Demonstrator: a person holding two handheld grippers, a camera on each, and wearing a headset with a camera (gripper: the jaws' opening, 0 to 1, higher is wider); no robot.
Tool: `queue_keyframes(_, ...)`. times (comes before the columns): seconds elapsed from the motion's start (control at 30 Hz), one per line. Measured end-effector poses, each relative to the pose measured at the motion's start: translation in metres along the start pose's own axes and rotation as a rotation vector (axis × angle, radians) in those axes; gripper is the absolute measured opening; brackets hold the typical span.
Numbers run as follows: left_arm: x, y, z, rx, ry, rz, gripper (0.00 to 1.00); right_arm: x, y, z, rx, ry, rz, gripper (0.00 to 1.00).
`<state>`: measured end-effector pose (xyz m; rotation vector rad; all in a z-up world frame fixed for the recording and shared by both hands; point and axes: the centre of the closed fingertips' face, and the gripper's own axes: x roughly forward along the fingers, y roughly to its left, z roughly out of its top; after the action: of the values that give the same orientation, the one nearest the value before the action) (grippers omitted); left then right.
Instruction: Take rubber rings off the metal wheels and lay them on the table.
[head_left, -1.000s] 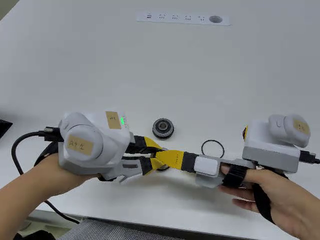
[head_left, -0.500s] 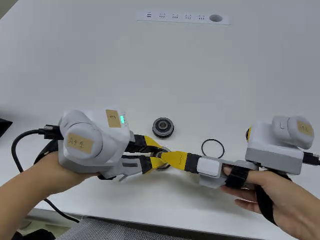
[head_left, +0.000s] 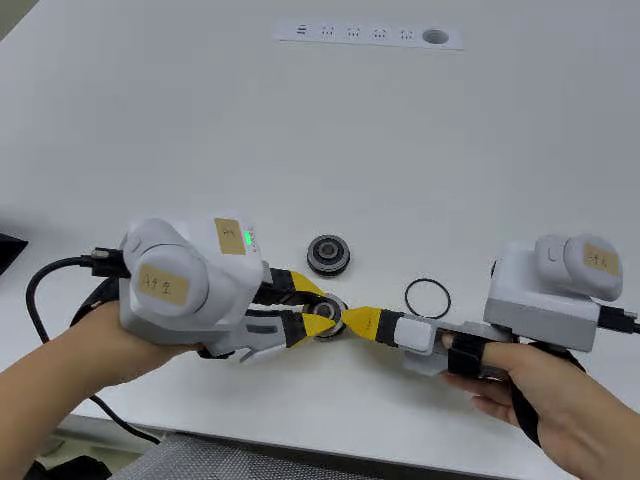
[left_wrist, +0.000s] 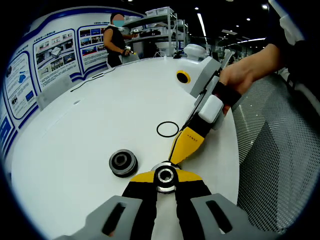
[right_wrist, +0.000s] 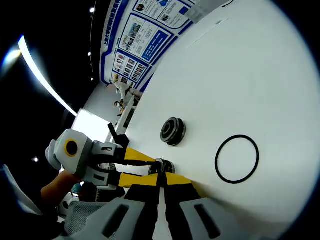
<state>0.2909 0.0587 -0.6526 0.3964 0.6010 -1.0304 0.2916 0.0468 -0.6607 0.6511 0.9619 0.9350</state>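
Two wheels in play here: one metal wheel (left_wrist: 166, 178) is clamped between the yellow tips of the left claw (left_wrist: 166, 175), low over the bench (head_left: 200, 120) near its front edge. A second wheel (head_left: 327, 254) sits flat on the bench just behind it, and going by the dark band round it I'd say its rubber is on. One loose ring (head_left: 427, 297) already lies on the bench off to the right. The right claw (head_left: 352, 319) has its jaws squeezed nearly together, tips right at the clamped wheel's rim, but I can't tell if it's actually got rubber. Risk as I see it: a thin nip lets the ring snap back, or a hard tug yanks the wheel out of the left claw and it rolls off the edge
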Motion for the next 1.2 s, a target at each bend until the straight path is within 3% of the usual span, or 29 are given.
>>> queue_keyframes(0.7,-0.0001,0.0,-0.0002,0.0,0.0,0.004,0.13,-0.0005,0.0028,0.0013,0.049,-0.02,-0.041,0.01)
queue_keyframes(1.2,-0.0001,-0.0002,-0.0004,-0.002,-0.003,-0.001,0.13,0.0008,0.0078,0.0016,-0.008,0.006,-0.037,0.0)
